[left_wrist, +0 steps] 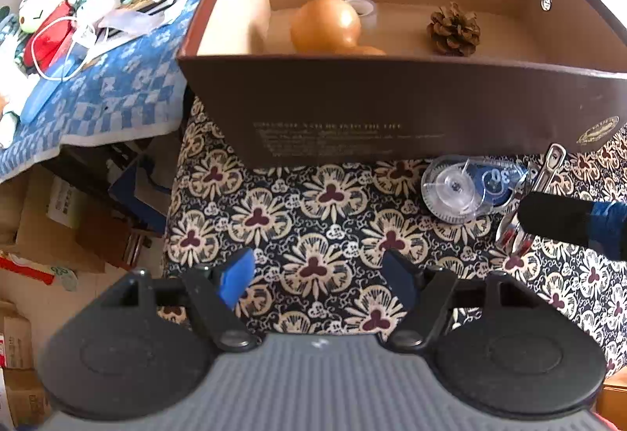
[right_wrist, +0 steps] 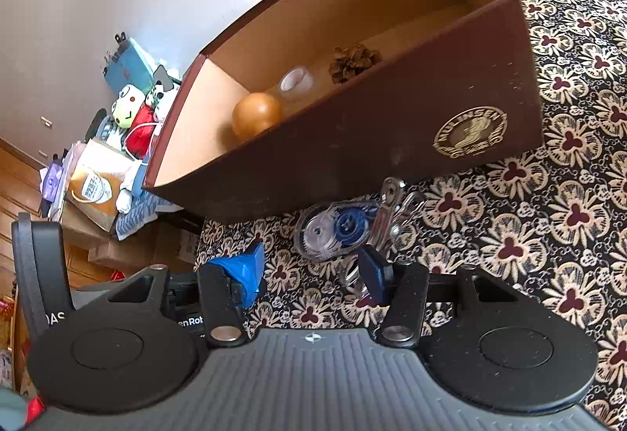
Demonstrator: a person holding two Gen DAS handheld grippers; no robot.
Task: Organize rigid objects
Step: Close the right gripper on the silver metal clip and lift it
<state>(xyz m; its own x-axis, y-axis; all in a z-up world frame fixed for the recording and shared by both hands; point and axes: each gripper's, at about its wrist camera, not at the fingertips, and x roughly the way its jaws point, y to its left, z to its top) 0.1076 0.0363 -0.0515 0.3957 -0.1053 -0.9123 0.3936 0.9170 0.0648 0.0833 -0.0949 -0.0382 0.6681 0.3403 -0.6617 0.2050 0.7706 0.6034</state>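
Correction tape dispenser (right_wrist: 333,231) lies on the patterned cloth (right_wrist: 548,235) just ahead of the right hand-held gripper (right_wrist: 313,276), touching a metal clip (right_wrist: 392,211) on its right side. Right fingers (right_wrist: 245,272) spread wide, nothing between them; the right-side finger sits over the clip's lower end. Brown box (right_wrist: 372,141) stands just behind both items, open top toward the cameras, holding a gourd (left_wrist: 327,25), tape roll (left_wrist: 362,9) and pine cone (left_wrist: 454,29). Left hand-held gripper (left_wrist: 319,280) also wide, empty, over bare cloth before the box's front wall, well left of the dispenser. Cloth drops off at left.
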